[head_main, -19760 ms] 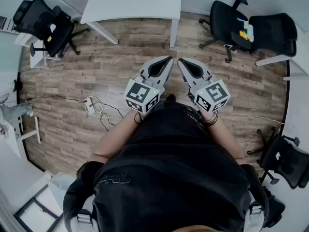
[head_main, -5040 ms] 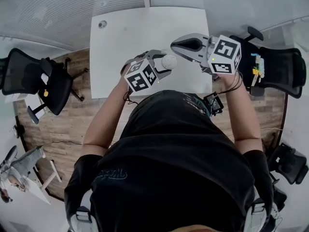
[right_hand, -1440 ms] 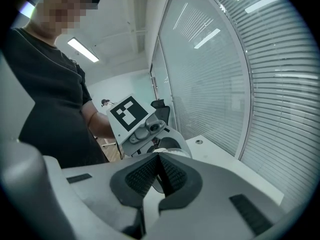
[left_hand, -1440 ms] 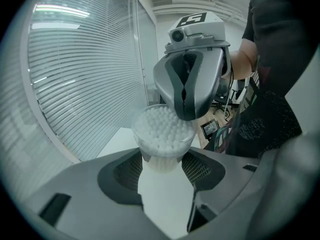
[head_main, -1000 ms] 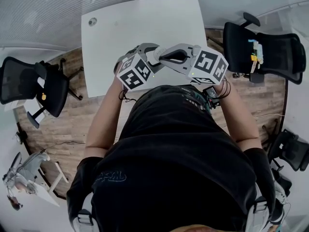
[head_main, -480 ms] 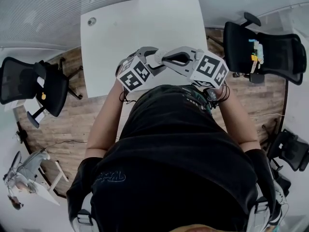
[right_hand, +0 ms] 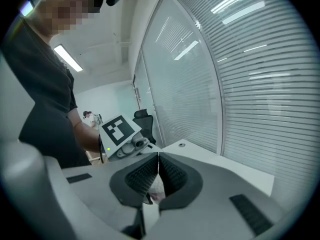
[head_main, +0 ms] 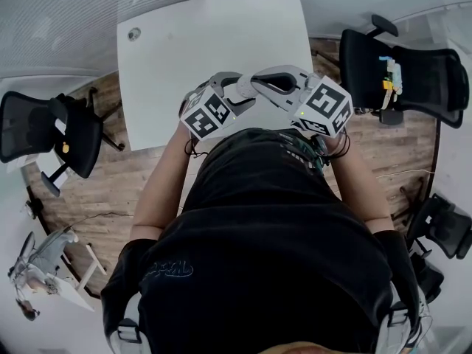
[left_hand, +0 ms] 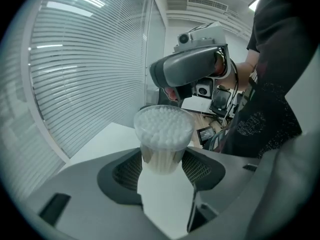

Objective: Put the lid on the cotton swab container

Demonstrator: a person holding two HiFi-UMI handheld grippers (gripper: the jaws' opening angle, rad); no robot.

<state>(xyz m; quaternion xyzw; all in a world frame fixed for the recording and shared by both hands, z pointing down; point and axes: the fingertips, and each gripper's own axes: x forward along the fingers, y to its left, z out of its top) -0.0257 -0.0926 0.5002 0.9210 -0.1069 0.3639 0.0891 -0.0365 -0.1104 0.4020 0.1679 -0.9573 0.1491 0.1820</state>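
White counter (head_main: 214, 43), brown wood-grain floor (head_main: 103, 175), black chairs (head_main: 391, 57). Clear container (left_hand: 160, 160), white swabs (left_hand: 163, 124). Translucent lid (right_hand: 153, 191). Grey left gripper (left_hand: 163, 170), grey right gripper (right_hand: 158, 157), black-and-white square markers (head_main: 324, 108).

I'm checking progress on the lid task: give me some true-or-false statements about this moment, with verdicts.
The left gripper holds the cotton swab container. True.
The container is already capped. False: swab tips show in its open top.
The right gripper has its jaws wide apart. False: they are almost together on a thin clear piece, apparently the lid.
A white table stands before the person. True.
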